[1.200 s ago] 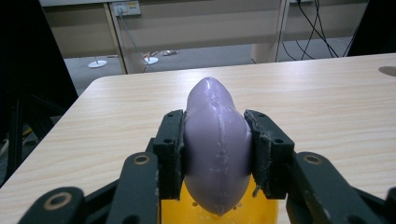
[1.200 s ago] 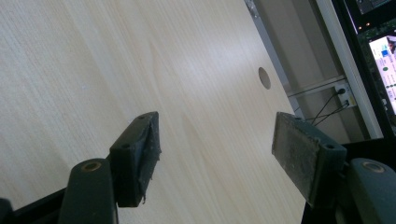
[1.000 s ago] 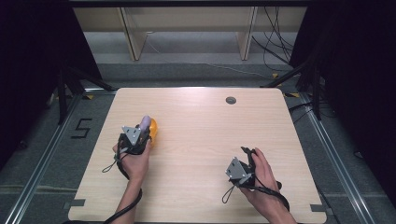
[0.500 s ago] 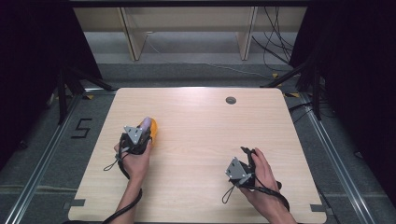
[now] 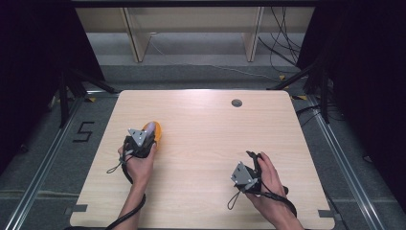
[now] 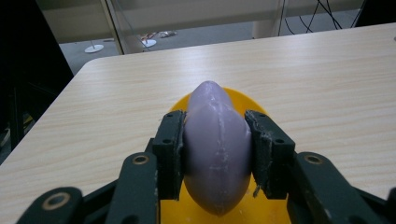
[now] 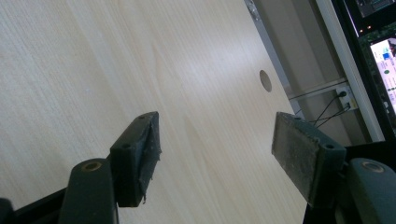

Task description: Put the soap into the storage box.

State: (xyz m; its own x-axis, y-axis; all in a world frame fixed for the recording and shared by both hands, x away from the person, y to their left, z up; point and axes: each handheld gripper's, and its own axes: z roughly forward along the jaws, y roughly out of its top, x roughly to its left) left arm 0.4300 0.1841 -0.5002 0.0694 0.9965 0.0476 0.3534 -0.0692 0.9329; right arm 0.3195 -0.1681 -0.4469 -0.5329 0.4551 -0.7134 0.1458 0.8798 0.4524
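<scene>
High view: left gripper [image 5: 145,137] sits at the left side of the wooden table [image 5: 201,191], held by the person's left hand [image 5: 139,160]. A pale purple egg-shaped object [image 5: 151,128] projects from its front, directly over a yellow dish [image 5: 158,131] that rests on the tabletop. Right gripper [image 5: 253,163] lies at the near right of the table in the person's right hand [image 5: 268,177], well apart from the dish, its grey three-cornered plate facing up. A round grommet hole [image 5: 236,102] is set in the tabletop near the far edge.

Left gripper view: purple egg-shaped object [image 6: 215,147] is clamped between the two black jaws, both pads pressing on its sides. Its long axis points away from the camera. Yellow dish [image 6: 243,100] shows around and beneath the object; whether the object touches the dish cannot be told. Wooden table [image 6: 327,84] extends beyond.

Right gripper view: right gripper [image 7: 215,156] has its jaws spread wide, with nothing between the pads. Bare tabletop [image 7: 93,70] shows in the gap, and the grommet hole [image 7: 265,80] lies farther off, near the table edge.
</scene>
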